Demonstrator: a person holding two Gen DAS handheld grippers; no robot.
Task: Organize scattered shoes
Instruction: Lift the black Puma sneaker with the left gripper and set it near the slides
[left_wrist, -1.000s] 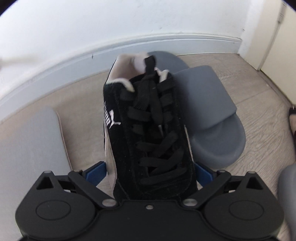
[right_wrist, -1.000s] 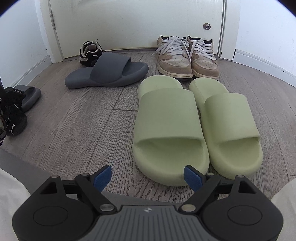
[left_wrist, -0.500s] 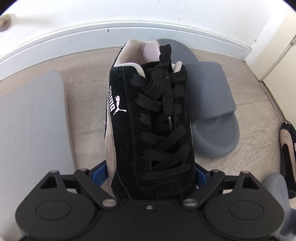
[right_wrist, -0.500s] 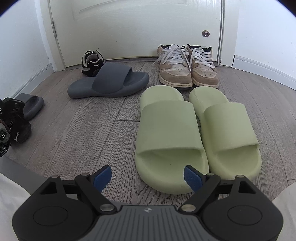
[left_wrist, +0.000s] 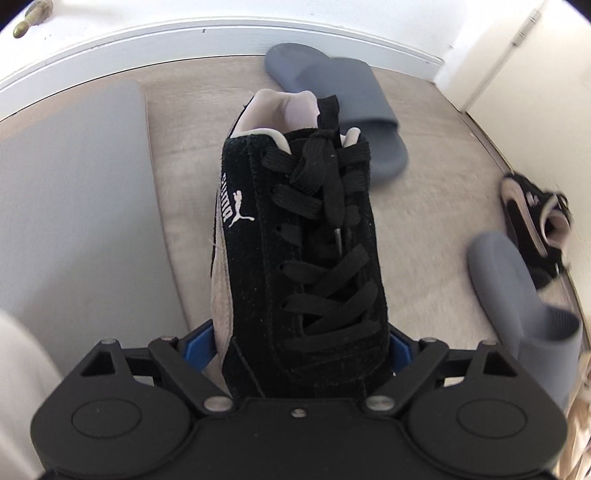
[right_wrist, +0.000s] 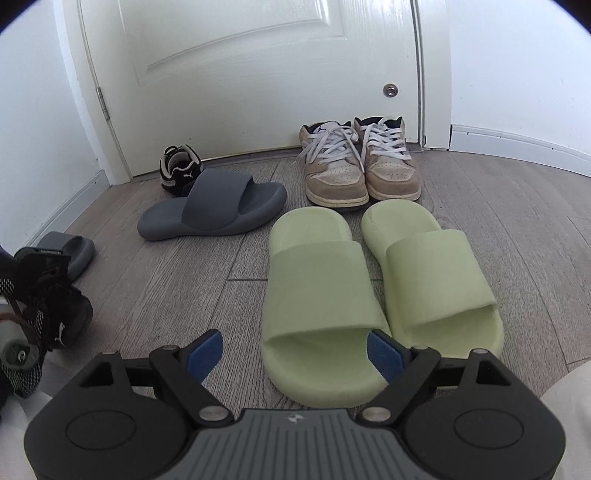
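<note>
Left gripper clamped on a black sneaker at the toe end, blue pads pressed against both sides, heel pointing away, held off the floor. Black laces across the top, a white logo on the side. Below and beyond, a grey slide lying near the baseboard. To the right, a second grey slide with another black sneaker just behind it, both blurred. At the left, a broad grey surface, not identifiable.

Right gripper spread wide and empty, hovering low over the floor. Just ahead, a pair of green slides side by side, touching, toes toward the camera. Beyond them, a pair of tan sneakers with white laces, side by side against the door. Left of those, a grey slide lying crosswise, with a black sneaker just behind it near the door. At the left edge, the held sneaker in the other gripper, and past it a grey slide near the left wall.
</note>
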